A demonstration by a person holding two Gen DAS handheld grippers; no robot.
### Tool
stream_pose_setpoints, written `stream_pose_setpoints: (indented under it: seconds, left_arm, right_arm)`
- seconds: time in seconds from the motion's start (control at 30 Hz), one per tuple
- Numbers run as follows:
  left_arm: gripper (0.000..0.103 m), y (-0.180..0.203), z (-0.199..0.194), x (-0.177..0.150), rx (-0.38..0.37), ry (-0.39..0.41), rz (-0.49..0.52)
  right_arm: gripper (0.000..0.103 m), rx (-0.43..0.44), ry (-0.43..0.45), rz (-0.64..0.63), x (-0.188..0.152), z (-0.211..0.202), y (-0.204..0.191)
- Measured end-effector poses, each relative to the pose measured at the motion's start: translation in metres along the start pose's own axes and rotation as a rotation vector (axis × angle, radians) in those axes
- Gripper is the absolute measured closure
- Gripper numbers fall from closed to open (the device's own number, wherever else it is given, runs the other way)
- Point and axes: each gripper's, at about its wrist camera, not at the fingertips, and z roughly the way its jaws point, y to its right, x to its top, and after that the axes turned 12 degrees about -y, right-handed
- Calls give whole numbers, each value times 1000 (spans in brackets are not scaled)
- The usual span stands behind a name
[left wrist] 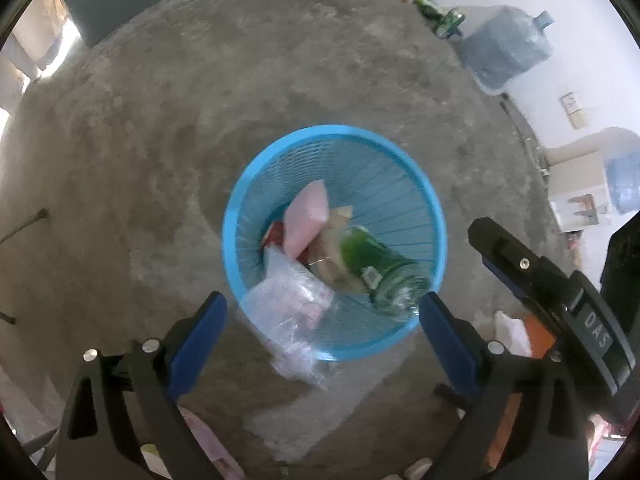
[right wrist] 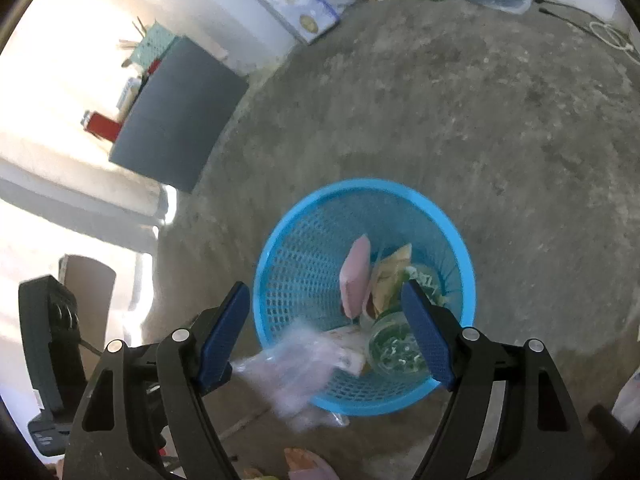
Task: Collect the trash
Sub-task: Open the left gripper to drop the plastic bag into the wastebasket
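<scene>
The basket [left wrist: 256, 184] already holds a green bottle [left wrist: 380, 268], a pink packet [left wrist: 306, 216] and wrappers; a clear bag [left wrist: 292, 320] hangs blurred over its near rim (probably mid-drop). Both grippers' fingers [left wrist: 198, 344] spread apart, empty. More bottles [left wrist: 440, 16] remain by the wall.

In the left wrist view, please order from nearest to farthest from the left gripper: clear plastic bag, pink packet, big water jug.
From the left gripper:
1. clear plastic bag, over the basket's near rim.
2. pink packet, inside the basket.
3. big water jug, far right by the wall.
</scene>
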Motion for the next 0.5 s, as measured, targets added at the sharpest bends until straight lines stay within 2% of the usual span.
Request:
stream_pose_setpoints:
  seconds: [0.1,0.27,0.37,0.5]
  left_arm:
    - [7,7,-12,-4,-59,28,24]
    - [7,10,-39,-8,-110,96,16]
    - [7,9,-62,-15,-153,121,16]
    - [7,5,-107,-42,-207,174,44]
  right_arm:
    - [29,15,26,21,1,-8,5]
    - [29,36,62,43,-5,-21,13]
    - [29,60,79,62,-19,-32,22]
    - [29,93,86,106,-53,-46,34]
